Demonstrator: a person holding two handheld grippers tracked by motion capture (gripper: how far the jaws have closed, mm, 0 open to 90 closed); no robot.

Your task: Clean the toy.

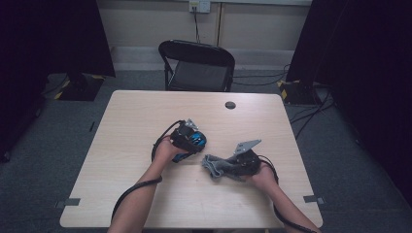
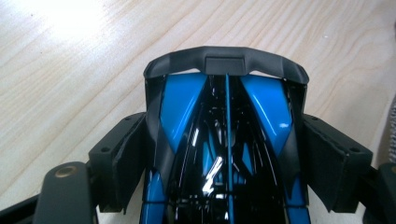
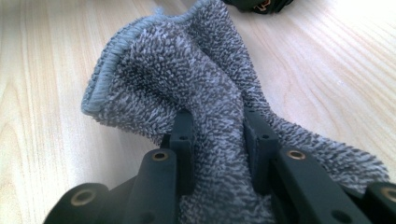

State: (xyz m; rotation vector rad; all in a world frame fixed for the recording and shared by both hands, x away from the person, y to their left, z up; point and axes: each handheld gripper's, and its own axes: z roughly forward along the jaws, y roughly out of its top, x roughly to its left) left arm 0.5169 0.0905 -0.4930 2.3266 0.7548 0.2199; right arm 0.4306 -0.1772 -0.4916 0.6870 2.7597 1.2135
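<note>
**Clerk:** Claw, left (image 2: 229, 154): 2 black jaws clamped on the flanks of item 1, a glossy blue-and-black plastic toy car body with a black wing at its far end (image 2: 226, 140). Claw, right (image 3: 219, 140): jaws drawn narrow, pinching a fold of item 2, a grey looped terry cloth with a stitched hem (image 3: 187, 74).

**Checker:** Locations?

**Clerk:** Item 1 sits in the left claw over the middle of the pale wood-grain tabletop (image 1: 145, 116); whether it touches the surface, I cannot tell. Item 2 lies bunched on the tabletop just beside it, toward the person's right, its free end heaped in front of the right claw.

**Checker:** Handling note for the step, which I judge to be wiping item 1 with item 2?

**Clerk:** Keep the left grip on the flanks so the top panels stay bare. Bring the loose heap of cloth, not the jaw tips, onto the gloss; hard plastic jaws could scuff it. Wipe along the body, easing off near the thin wing.

**Checker:** Condition of item 1?

**Clerk:** Surface highly reflective, bright glints on the black centre, 2 blue panels tapering toward the wing. No visible damage.
</note>
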